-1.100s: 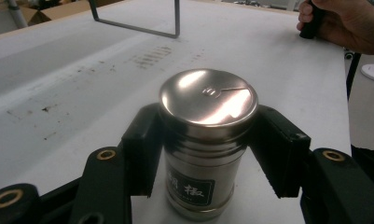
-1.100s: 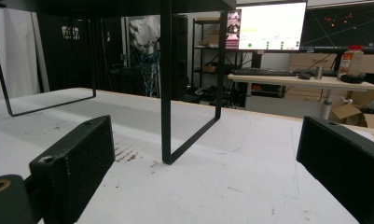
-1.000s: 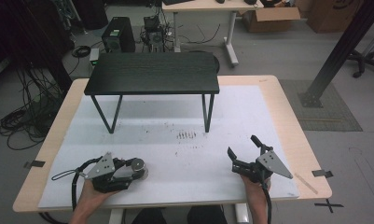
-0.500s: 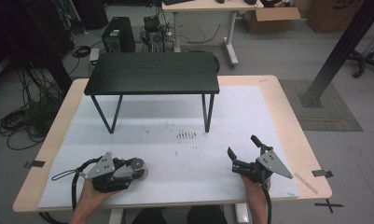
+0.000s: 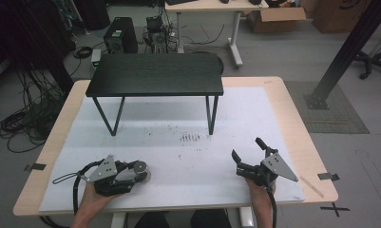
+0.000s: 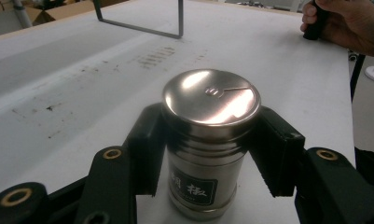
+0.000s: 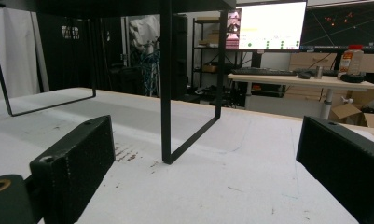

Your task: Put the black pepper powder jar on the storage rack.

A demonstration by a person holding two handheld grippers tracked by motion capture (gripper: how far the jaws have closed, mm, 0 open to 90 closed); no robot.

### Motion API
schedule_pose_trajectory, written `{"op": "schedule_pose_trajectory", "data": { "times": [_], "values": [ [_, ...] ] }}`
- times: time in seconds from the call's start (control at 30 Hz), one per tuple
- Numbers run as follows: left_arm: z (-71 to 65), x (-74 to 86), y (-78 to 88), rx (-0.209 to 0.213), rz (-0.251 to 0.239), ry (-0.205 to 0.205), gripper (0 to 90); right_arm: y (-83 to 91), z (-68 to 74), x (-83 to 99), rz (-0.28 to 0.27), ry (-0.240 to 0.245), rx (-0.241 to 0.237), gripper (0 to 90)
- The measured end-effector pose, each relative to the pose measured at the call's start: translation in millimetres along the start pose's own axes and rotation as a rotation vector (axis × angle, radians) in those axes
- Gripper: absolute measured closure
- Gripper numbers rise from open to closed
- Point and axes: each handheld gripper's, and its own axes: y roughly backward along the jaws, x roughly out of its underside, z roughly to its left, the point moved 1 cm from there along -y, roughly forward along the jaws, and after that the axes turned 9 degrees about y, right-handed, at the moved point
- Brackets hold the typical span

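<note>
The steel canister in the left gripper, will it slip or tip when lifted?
The steel canister looks smooth and polished, so it may slip. The left gripper clamps it just under the lid, so tipping seems unlikely. It looks rigid.

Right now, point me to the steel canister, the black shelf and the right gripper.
steel canister (image 6: 211, 98), left gripper view, on its shiny lid.
black shelf (image 5: 156, 74), high view, middle of its top board.
right gripper (image 5: 247, 148), high view, midway between its open jaw tips.

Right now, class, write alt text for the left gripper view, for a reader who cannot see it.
Black tongs grip a shiny steel canister upright on a white table. A hand rests at top right, a black metal frame leg beyond.
</note>
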Motion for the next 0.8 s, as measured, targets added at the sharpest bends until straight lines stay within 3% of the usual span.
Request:
{"op": "schedule_pose_trajectory", "data": {
  "times": [0.43,0.8],
  "values": [
    [-0.7,-6.1,0.2,-0.012,0.004,0.007,49.3,-0.1,-0.1,0.0,0.001,-0.001,-0.001,4.2],
    [-4.7,-26.4,7.9,-0.029,-0.002,0.01,49.3,0.1,-0.1,0.1,-0.001,-0.001,-0.001,4.1]
  ]
}}
